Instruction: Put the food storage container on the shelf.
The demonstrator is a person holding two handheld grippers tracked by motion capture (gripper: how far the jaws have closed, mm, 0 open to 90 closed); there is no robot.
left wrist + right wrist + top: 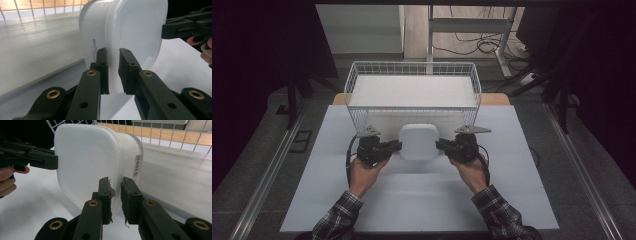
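**Mia:** How are the hands held?

**Ben:** Both forearms come in from the near edge of the desk (pixel 312 200), in checked sleeves. The left hand (pixel 364 170) holds the left gripper (pixel 397 146), which points to the right. The right hand (pixel 469 170) holds the right gripper (pixel 439 145), which points to the left. They face each other.

**Mia:** What is between them?

**Ben:** A white box (pixel 418 141) with a lid. Each gripper is clamped on a side rim of the box, one on the left rim, one on the right. In the left gripper view the two black jaws pinch the thin rim (pixel 113 75). In the right gripper view the jaws pinch the other rim (pixel 117 195) the same way.

**Mia:** How many things are there?

**Ben:** One box, one wire basket (pixel 357 80), two grippers, two hands.

**Mia:** Where is the box?

**Ben:** It is near the middle of the desk, just in front of the near wall of the basket. The basket stands at the far edge of the desk.

**Mia:** Which way does the box point?

**Ben:** Its flat lid faces up. It looks almost square with round corners, so I cannot tell its long side. There is a label (pixel 137 166) on its side wall.
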